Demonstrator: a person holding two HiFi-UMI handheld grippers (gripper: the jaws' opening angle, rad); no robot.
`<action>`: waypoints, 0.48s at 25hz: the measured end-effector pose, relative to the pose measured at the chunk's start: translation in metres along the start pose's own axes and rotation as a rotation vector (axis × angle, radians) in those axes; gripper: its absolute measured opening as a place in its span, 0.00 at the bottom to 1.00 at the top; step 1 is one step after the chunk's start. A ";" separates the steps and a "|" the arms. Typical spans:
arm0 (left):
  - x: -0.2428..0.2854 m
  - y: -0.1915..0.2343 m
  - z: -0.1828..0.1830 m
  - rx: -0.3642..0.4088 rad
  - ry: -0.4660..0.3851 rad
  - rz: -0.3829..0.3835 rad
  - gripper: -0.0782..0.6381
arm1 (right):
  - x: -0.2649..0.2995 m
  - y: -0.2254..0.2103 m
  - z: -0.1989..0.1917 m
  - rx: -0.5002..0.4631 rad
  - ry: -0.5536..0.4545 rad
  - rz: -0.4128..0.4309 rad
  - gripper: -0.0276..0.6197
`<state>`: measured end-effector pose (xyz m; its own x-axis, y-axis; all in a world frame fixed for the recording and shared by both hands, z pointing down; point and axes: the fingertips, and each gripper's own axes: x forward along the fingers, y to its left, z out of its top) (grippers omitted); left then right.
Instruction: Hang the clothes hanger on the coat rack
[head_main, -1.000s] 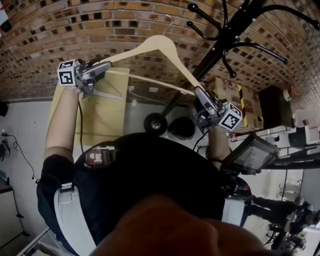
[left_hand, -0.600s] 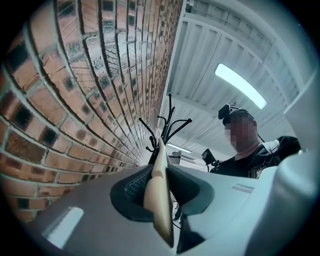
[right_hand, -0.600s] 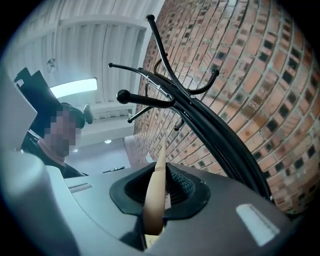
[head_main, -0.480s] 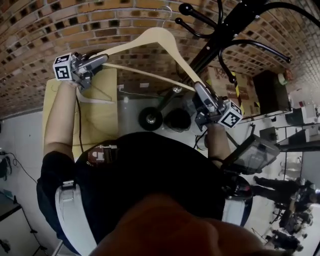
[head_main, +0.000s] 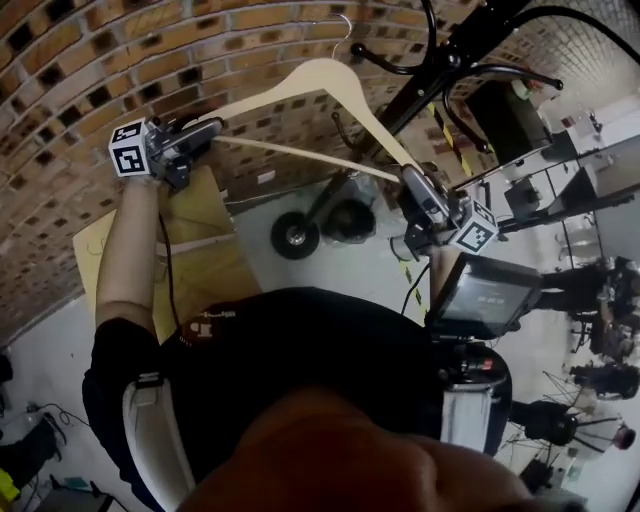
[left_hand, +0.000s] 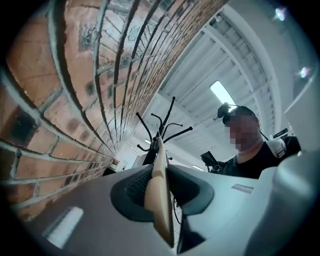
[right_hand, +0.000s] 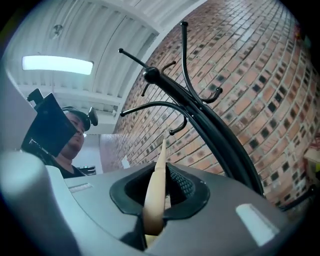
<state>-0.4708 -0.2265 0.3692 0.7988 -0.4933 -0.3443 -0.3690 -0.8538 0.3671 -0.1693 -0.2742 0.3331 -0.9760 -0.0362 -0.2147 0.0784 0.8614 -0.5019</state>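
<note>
I have the pale wooden clothes hanger with a thin wire hook (head_main: 325, 68) held up in the air in the upper middle of the head view. It is carried by its two ends. My left gripper (head_main: 210, 130) has its jaws closed narrowly on the left tip of the wood. My right gripper (head_main: 408, 178) is clamped the same way on the right tip. Each gripper view shows the wood pinched between the pads. The tall black metal coat rack with curved pegs (head_main: 450, 60) runs across the upper right, in front of the red brick wall (head_main: 80, 90). The wire hook sits just left of the nearest peg, near it but on nothing. So the pick-up and lift look done. What's left, as I judge it, is setting the hook over a peg and letting go.
</note>
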 end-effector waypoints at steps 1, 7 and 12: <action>0.002 0.003 0.000 -0.005 0.006 -0.024 0.22 | -0.001 0.005 -0.001 -0.013 -0.005 -0.021 0.15; 0.022 0.017 0.002 -0.015 0.041 -0.152 0.22 | -0.013 0.025 -0.007 -0.078 -0.044 -0.134 0.15; 0.040 0.031 0.005 -0.024 0.065 -0.229 0.22 | -0.015 0.034 -0.005 -0.135 -0.048 -0.217 0.15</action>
<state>-0.4527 -0.2737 0.3622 0.8896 -0.2752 -0.3646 -0.1642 -0.9374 0.3070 -0.1535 -0.2421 0.3235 -0.9560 -0.2487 -0.1556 -0.1626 0.8907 -0.4245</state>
